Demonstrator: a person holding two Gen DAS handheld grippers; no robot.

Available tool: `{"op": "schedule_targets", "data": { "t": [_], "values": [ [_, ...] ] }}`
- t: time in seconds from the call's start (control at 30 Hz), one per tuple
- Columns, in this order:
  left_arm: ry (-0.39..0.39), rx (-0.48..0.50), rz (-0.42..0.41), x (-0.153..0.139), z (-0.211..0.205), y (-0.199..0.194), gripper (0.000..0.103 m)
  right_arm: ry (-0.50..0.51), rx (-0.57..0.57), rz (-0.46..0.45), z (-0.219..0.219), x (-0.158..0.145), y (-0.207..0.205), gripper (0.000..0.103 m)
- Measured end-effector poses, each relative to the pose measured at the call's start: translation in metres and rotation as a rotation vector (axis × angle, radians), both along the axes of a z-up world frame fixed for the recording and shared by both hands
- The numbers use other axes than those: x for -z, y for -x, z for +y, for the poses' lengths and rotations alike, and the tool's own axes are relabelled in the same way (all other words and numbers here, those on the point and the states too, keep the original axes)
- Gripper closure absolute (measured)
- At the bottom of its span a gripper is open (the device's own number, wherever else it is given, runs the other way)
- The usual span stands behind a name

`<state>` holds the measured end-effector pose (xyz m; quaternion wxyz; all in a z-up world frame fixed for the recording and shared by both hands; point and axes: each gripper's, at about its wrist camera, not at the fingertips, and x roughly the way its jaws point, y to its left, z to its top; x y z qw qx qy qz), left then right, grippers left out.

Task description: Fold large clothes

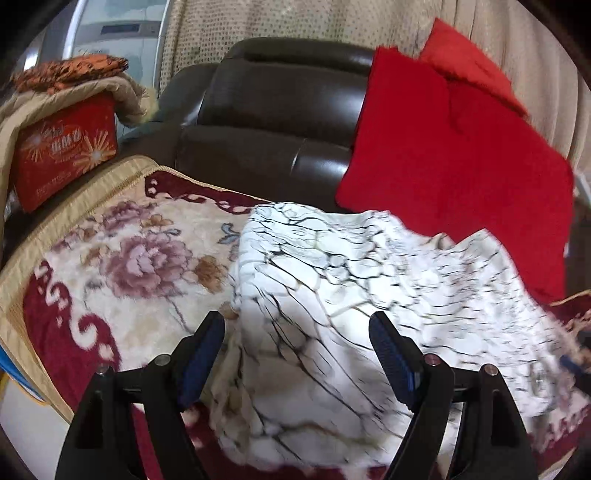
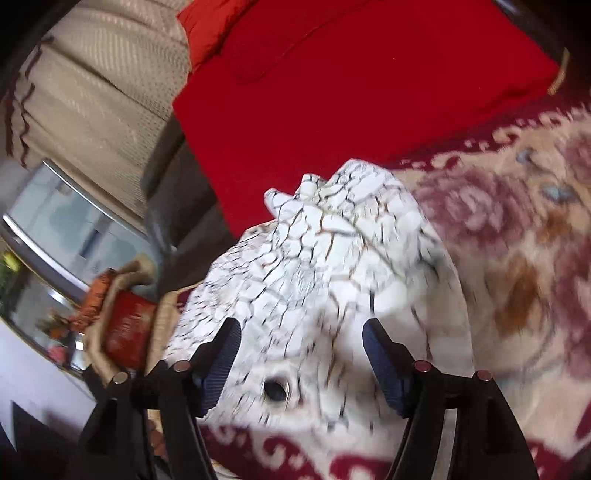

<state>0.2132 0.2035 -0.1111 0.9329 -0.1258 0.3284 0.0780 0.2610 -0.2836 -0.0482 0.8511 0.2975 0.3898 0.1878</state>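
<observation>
A white garment with a black crackle print (image 1: 332,295) lies bunched on a floral blanket (image 1: 140,258). My left gripper (image 1: 297,325) is open, its blue-padded fingers spread just above the garment's near edge, holding nothing. In the right wrist view the same garment (image 2: 332,258) is heaped, with a dark round button (image 2: 275,389) near its edge. My right gripper (image 2: 301,330) is open just over the garment, empty. Both views are motion-blurred.
A red cloth (image 1: 461,155) is draped over a dark leather sofa (image 1: 277,110) behind the garment; it also fills the far part of the right wrist view (image 2: 351,85). A red box (image 1: 62,151) under a beige quilt stands at the left. Beige curtains (image 1: 295,22) hang behind.
</observation>
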Motion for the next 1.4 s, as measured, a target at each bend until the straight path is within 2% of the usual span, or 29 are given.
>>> {"op": "schedule_targets", "data": {
  "t": [0.13,0.27,0.37,0.5,0.7,0.77,0.8,0.93,1.03,1.13,1.2,1.23,1.27,1.37,1.4],
  "values": [
    [0.08,0.036,0.02,0.009,-0.011,0.021,0.022,-0.028,0.024,0.023,-0.005,0.004,0.023,0.031],
    [0.106,0.04,0.018,0.015,-0.018,0.039,0.022,-0.16,0.017,0.095,-0.013,0.025,0.038,0.03],
    [0.227,0.051,-0.004,0.019,-0.014,0.054,0.022,-0.213,0.015,0.148,-0.012,0.043,0.045,0.029],
    [0.354,0.066,0.083,0.035,-0.013,0.047,0.022,-0.227,0.033,0.208,-0.005,0.06,0.039,0.029],
    [0.494,0.042,0.134,0.054,-0.003,0.032,0.022,-0.337,0.127,0.288,-0.012,0.089,0.028,0.027],
    [0.554,0.0,0.135,0.061,0.006,0.025,0.021,-0.35,0.16,0.278,-0.013,0.09,0.024,0.027],
    [0.617,-0.037,0.129,0.066,0.014,0.021,0.02,-0.356,0.175,0.265,-0.014,0.09,0.021,0.025],
    [0.772,-0.117,0.074,0.078,0.025,0.016,0.017,-0.401,0.246,0.195,-0.014,0.089,0.012,0.023],
    [0.792,-0.132,0.008,0.077,0.025,0.017,0.017,-0.427,0.295,0.115,-0.014,0.083,0.007,0.023],
    [0.758,-0.126,-0.019,0.075,0.02,0.015,0.017,-0.324,0.315,0.104,-0.004,0.08,-0.004,0.023],
    [0.745,-0.121,-0.024,0.074,0.019,0.017,0.017,-0.257,0.332,0.095,0.002,0.079,-0.008,0.03],
    [0.748,-0.119,-0.027,0.074,0.019,0.018,0.017,-0.221,0.34,0.083,0.004,0.077,-0.009,0.052],
    [0.758,-0.117,-0.031,0.074,0.021,0.019,0.017,-0.181,0.34,0.073,0.006,0.076,-0.009,0.065],
    [0.767,-0.108,-0.031,0.074,0.025,0.019,0.022,-0.146,0.324,0.054,0.008,0.073,-0.006,0.074],
    [0.766,-0.106,-0.03,0.074,0.027,0.021,0.026,-0.088,0.316,0.025,0.013,0.065,-0.004,0.075]
  ]
}}
